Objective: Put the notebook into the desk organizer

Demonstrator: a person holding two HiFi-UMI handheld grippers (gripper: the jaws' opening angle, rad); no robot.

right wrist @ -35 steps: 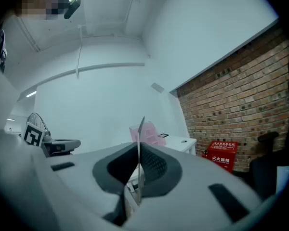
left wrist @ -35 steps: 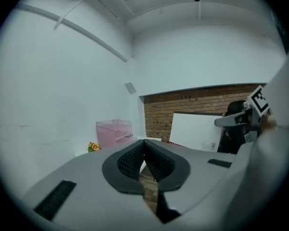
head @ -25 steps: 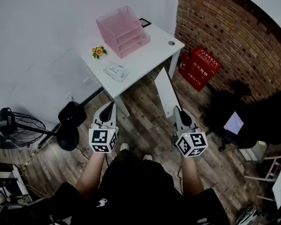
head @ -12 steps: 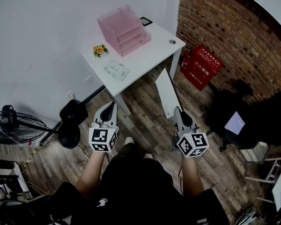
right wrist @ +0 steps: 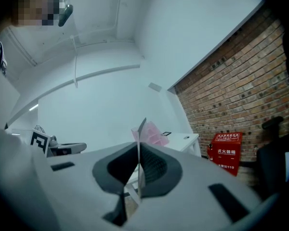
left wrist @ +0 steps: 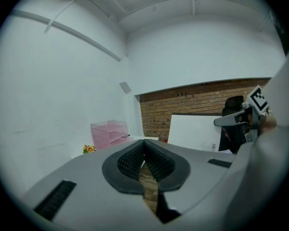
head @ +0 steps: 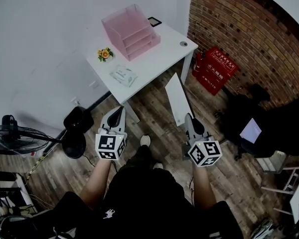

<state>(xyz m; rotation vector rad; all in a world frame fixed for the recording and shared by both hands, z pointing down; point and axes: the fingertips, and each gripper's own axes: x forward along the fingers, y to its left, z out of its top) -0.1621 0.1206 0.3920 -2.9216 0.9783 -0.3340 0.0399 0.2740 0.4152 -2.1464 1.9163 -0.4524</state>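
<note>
The pink desk organizer [head: 131,31] stands at the back of a white desk [head: 154,59], against the wall. My right gripper [head: 188,118] is shut on a thin white notebook [head: 176,98] that sticks out forward over the floor, short of the desk. In the right gripper view the notebook [right wrist: 141,129] shows edge-on between the pads, with the organizer [right wrist: 154,134] behind it. My left gripper [head: 117,114] is shut on nothing; its pads [left wrist: 135,159] meet. Both grippers hang at waist height, well away from the desk.
On the desk lie a small flower pot [head: 105,54], a white packet [head: 123,75] and a black item [head: 154,22]. A red box [head: 214,69] leans at the brick wall. A fan [head: 15,136] and black stool [head: 77,133] stand left, a black chair [head: 269,123] right.
The person has stepped a little toward the desk; a shoe now shows further forward between the grippers. Both grippers keep their pose, and the notebook stays held.
</note>
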